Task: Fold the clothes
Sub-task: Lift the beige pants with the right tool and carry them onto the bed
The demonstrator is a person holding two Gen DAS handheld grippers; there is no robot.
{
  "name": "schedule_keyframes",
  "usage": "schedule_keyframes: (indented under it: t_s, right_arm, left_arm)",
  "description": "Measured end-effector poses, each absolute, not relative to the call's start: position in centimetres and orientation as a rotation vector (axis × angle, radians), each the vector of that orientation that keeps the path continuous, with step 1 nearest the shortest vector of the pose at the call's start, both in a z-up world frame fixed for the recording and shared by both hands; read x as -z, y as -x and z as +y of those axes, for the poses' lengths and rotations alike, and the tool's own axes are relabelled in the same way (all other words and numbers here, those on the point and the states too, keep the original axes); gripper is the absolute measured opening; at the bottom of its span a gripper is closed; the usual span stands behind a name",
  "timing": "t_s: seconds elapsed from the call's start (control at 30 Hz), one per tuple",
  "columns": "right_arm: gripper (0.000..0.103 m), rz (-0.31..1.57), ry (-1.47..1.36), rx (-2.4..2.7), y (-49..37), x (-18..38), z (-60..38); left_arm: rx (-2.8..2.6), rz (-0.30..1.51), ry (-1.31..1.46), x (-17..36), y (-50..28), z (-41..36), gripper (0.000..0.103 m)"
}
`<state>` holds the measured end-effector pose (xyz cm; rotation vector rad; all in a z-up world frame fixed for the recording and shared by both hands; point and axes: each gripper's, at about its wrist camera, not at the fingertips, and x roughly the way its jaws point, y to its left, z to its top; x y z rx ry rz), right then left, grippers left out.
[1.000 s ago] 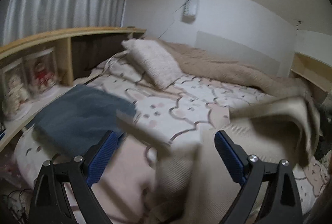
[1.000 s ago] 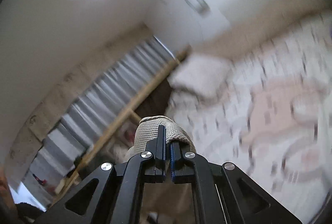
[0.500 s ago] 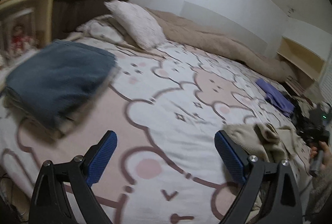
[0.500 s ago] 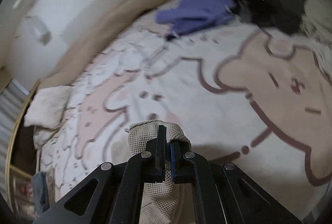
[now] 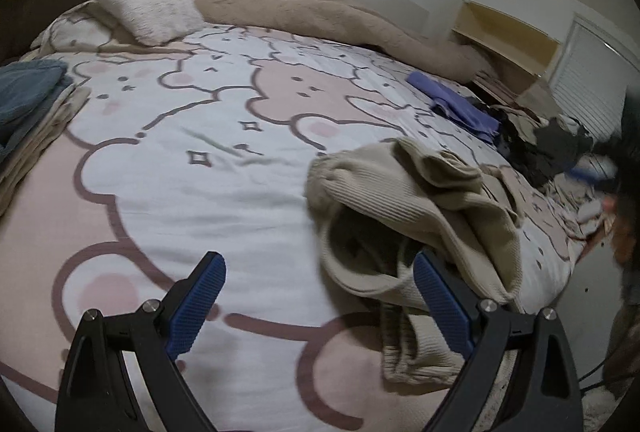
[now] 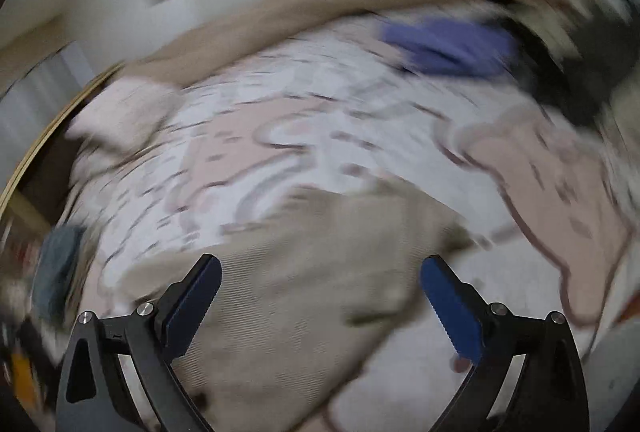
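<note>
A beige ribbed knit garment (image 5: 404, 208) lies crumpled on the bear-print bed cover (image 5: 208, 168), toward the near right. My left gripper (image 5: 318, 288) stands open above the cover, its right finger (image 5: 440, 300) over the garment's near edge, pads apart from the cloth. In the blurred right wrist view the same beige garment (image 6: 304, 280) lies spread below my right gripper (image 6: 320, 292), whose jaws are opening wide; the cloth lies beneath them, gripped by neither pad.
A folded blue-grey garment (image 5: 24, 92) lies on a stack at the left edge. A fluffy pillow (image 5: 140, 4) and tan duvet (image 5: 320, 12) lie at the head. A purple garment (image 5: 456, 104) and dark clothes (image 5: 532, 152) lie far right.
The right gripper, shut on the beige garment before, has let go and stands wide. The garment now lies on the bed. The left gripper has dipped lower and nearer to it.
</note>
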<state>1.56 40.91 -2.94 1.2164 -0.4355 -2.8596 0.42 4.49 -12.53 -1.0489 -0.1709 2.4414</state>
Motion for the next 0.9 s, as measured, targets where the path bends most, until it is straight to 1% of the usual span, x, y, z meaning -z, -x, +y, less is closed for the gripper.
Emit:
schedule_keyframes:
  t_s: [0.03,0.13,0.17,0.3,0.43,0.6,0.67,0.83,0.87,0.9]
  right_arm:
    - [0.100,-0.345,-1.180,2.803,-1.1,1.8,38.6]
    - [0.100,-0.195,-1.140,2.653,1.3,0.4,33.5]
    - [0.100,-0.151,-1.165,2.573,3.0,0.5,31.7]
    - [0.100,0.070,-1.340,2.345,9.0,3.1,25.6]
    - [0.100,0.372,-1.571,2.140,13.7,7.8,20.6]
    - [0.099,0.514,-1.781,1.904,14.1,12.1,18.1]
    - [0.099,0.627,-1.763,1.870,12.9,12.5,16.9]
    - [0.099,1.010,-1.668,1.893,10.9,15.0,14.9]
    - [0.084,1.082,-1.646,1.911,10.8,15.7,15.0]
    - [0.067,1.093,-1.642,1.926,11.0,15.8,15.5]
  left_arm:
    - [-2.439,-0.163,1.043,12.6,-0.7,4.7,0.096]
    - [-2.463,-0.144,1.034,12.6,-1.3,4.5,0.096]
    - [-2.473,-0.141,1.031,12.6,-1.4,4.3,0.096]
    - [-2.508,-0.145,1.022,12.5,-1.8,3.1,0.096]
    - [-2.516,-0.185,1.023,12.5,-1.9,2.2,0.096]
    - [-2.513,-0.204,1.014,12.4,-1.8,1.9,0.096]
    - [-2.508,-0.216,1.015,12.4,-1.7,1.8,0.096]
    - [-2.504,-0.243,1.019,12.5,-1.7,1.5,0.096]
    - [-2.505,-0.243,1.017,12.4,-1.8,1.6,0.096]
    - [-2.508,-0.240,1.013,12.3,-1.9,1.6,0.096]
